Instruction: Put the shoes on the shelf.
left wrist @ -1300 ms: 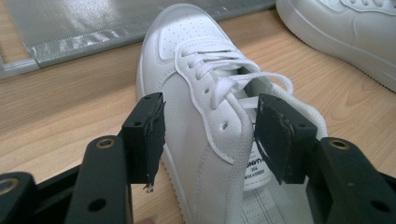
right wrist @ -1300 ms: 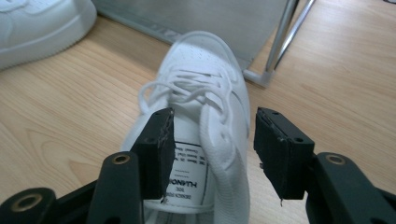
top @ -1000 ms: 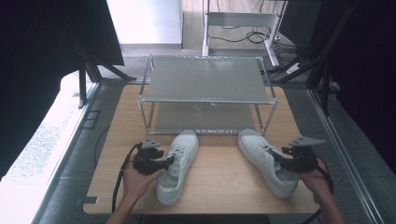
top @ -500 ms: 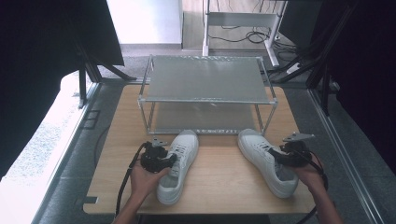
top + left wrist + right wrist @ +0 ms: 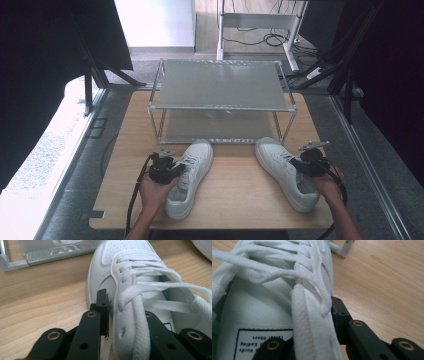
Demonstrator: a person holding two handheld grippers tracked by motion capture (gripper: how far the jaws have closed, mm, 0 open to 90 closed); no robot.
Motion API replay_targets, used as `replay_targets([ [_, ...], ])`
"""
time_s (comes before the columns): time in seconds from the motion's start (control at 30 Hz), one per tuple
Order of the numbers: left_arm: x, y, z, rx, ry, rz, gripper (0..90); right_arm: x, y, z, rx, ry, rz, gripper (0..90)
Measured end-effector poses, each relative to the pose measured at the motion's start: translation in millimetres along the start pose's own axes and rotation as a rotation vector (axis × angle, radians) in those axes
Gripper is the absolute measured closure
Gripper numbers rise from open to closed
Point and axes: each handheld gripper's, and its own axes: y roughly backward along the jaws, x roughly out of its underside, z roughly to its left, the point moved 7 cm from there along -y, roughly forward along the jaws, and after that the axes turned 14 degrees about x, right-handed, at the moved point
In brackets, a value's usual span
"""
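closing hand-held grippers (image 5: 176,170) (image 5: 299,162) now clamp both shoes (image 5: 192,172) (image 5: 285,170).

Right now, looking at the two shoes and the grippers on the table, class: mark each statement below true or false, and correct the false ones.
1. The left gripper has its jaws closed on the side wall of the left shoe. True; the jaws have just been closing.
2. The right shoe is black. False; it is white, like the other one.
3. The right gripper grips the right shoe at its laced edge. True; the jaws have just been closing.
4. One shoe already sits on the metal rack. False; both stand on the wooden table in front of it.
5. The shoes have no laces. False; both have white laces.
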Motion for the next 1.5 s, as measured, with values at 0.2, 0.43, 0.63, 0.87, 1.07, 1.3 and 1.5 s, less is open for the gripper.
replay_targets([
  [0.2, 1.1, 5.7, 6.4, 0.039, 0.042, -0.053, 82.9, 0.0, 1.0, -1.3, -0.014, -0.029, -0.014, 88.5],
  [0.43, -1.9, 14.4, 7.8, 0.108, 0.065, -0.085, 83.0, -2.1, 15.7, -4.1, -0.087, -0.145, -0.099, 88.5],
  [0.63, -14.3, 36.6, -1.6, 0.190, 0.066, -0.171, 82.9, -9.8, 40.7, 2.9, -0.131, -0.184, -0.167, 88.4],
  [0.87, -17.6, 60.6, -9.7, 0.254, 0.066, -0.230, 82.7, -14.0, 68.2, 10.8, -0.197, -0.249, -0.250, 87.9],
  [1.07, -18.4, 69.9, -14.1, 0.276, 0.068, -0.264, 82.7, -2.7, 87.0, 9.9, -0.219, -0.290, -0.298, 87.9],
  [1.3, -21.2, 76.2, -19.6, 0.302, 0.056, -0.285, 82.6, 0.7, 86.0, 10.9, -0.269, -0.333, -0.318, 87.9],
  [1.5, -22.9, 79.9, -22.6, 0.319, 0.054, -0.305, 82.5, -1.8, 83.9, 12.8, -0.302, -0.364, -0.334, 88.0],
])
